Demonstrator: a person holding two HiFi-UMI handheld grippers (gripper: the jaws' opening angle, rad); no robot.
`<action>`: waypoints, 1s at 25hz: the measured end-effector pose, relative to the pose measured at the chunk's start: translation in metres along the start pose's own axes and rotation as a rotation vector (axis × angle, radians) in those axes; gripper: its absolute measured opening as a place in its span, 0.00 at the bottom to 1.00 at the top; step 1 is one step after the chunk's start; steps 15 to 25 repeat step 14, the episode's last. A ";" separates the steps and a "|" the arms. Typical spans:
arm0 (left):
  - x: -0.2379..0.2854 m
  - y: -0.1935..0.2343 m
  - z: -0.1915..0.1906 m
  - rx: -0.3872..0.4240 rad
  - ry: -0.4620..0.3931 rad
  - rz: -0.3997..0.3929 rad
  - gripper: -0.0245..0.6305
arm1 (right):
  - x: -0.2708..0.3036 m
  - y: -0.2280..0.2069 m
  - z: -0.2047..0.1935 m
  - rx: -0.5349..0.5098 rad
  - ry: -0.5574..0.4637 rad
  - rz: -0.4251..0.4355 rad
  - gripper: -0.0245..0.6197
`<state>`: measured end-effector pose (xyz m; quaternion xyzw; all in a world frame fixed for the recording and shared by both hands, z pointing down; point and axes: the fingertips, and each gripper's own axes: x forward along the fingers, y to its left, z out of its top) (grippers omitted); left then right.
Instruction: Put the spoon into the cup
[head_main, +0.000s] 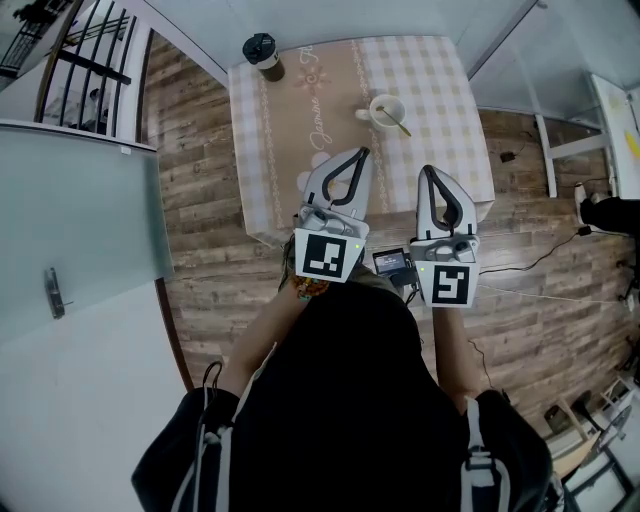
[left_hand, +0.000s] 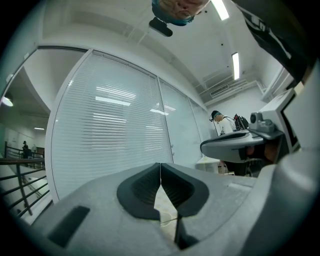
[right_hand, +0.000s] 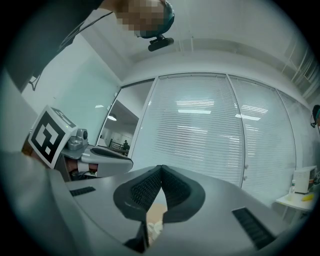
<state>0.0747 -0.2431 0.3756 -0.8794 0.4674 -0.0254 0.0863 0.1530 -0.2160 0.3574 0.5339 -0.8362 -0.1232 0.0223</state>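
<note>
In the head view a white cup (head_main: 385, 111) stands on the far right part of the table, and a spoon (head_main: 396, 122) rests in it with its handle leaning out toward the near right. My left gripper (head_main: 364, 152) and right gripper (head_main: 427, 170) are held side by side over the table's near edge, well short of the cup. Both are shut with nothing between the jaws. In the left gripper view the left gripper (left_hand: 160, 165) points at a blind-covered glass wall, as does the right gripper (right_hand: 160, 167) in the right gripper view.
The small table (head_main: 290, 130) has a checked cloth with a tan runner. A dark lidded takeaway cup (head_main: 262, 54) stands at its far left corner. Wooden floor lies around it, with cables (head_main: 540, 262) at the right and a glass partition (head_main: 70, 210) at the left.
</note>
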 end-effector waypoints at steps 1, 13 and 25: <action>-0.001 0.000 -0.001 -0.003 0.003 0.001 0.06 | -0.001 0.000 0.000 -0.001 0.002 0.002 0.05; 0.001 0.017 -0.023 -0.013 0.042 -0.018 0.06 | 0.006 0.000 -0.004 -0.017 0.041 -0.002 0.05; 0.002 0.020 -0.026 -0.014 0.050 -0.020 0.06 | 0.008 0.000 -0.005 -0.025 0.047 -0.002 0.05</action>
